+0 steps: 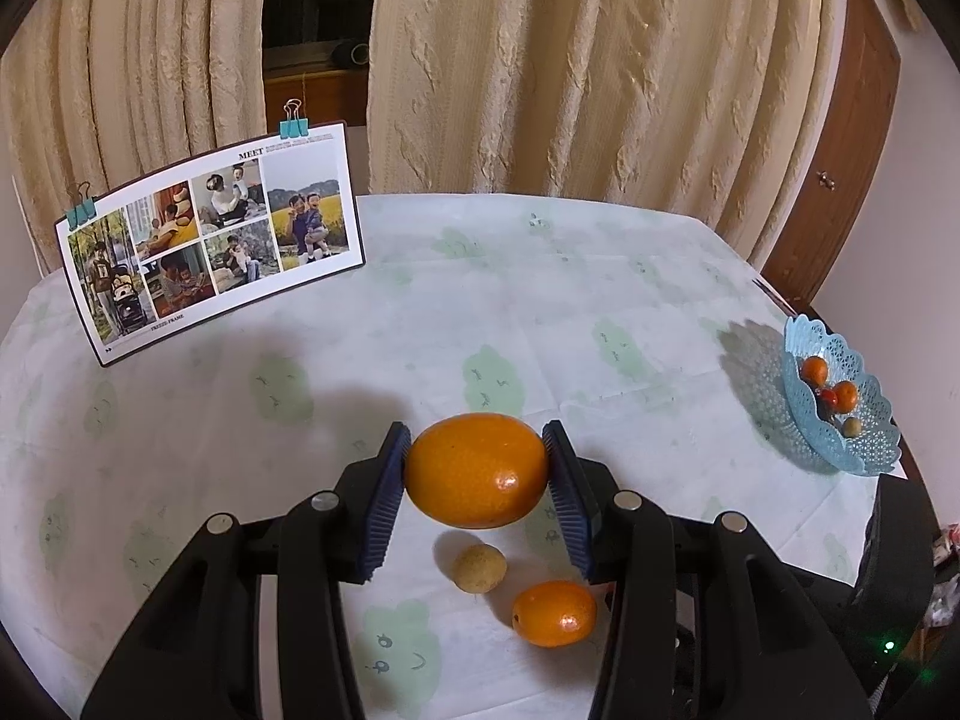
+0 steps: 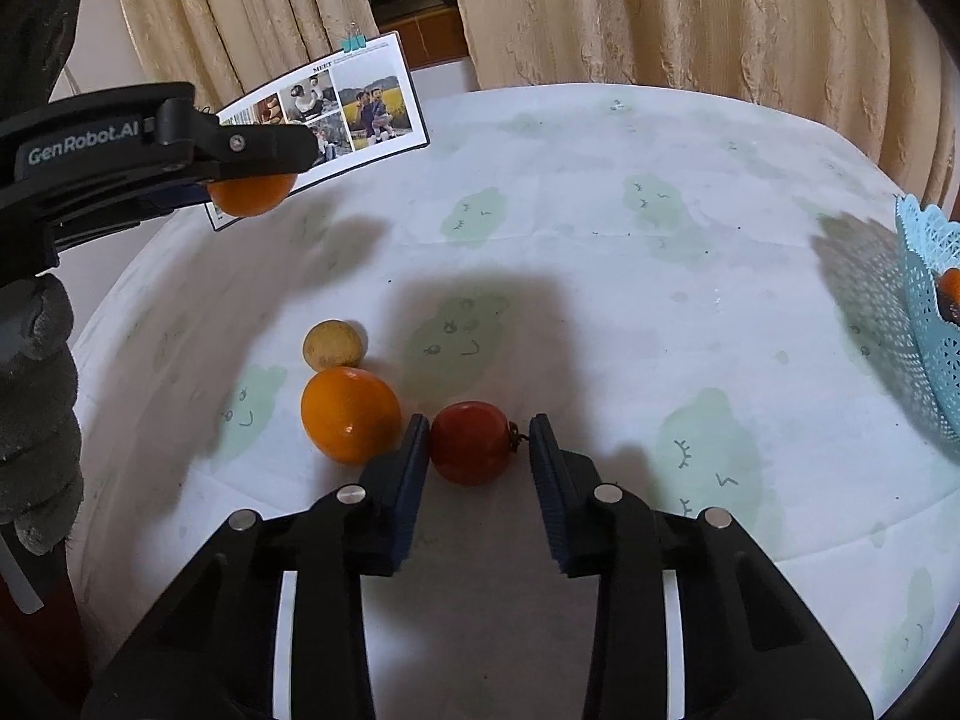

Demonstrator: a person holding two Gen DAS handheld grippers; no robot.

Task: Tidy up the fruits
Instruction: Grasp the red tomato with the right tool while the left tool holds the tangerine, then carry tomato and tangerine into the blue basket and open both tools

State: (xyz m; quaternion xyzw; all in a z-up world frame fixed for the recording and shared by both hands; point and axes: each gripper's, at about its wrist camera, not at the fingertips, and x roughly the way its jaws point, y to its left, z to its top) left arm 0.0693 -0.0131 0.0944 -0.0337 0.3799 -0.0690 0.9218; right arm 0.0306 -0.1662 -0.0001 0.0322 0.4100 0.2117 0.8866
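Left gripper point(image 1: 477, 471) clamped on orange point(image 1: 477, 471), lifted off surface point(image 1: 600, 276) — likely bound for blue basket point(image 1: 864, 450). Right gripper point(image 2: 480, 441) straddled red fruit point(image 2: 470, 443), left pad touching, right pad just clear — grasp not complete.

Large orange point(image 1: 477, 470) lifted clear of tabletop point(image 1: 540, 276), clamped at its sides. Smaller orange point(image 2: 350, 414), tan round fruit point(image 2: 333, 344) touching at its 11 o'clock, red stemmed fruit point(image 2: 470, 441) at 3 o'clock. Blue lace basket point(image 1: 864, 450) holds small fruits.
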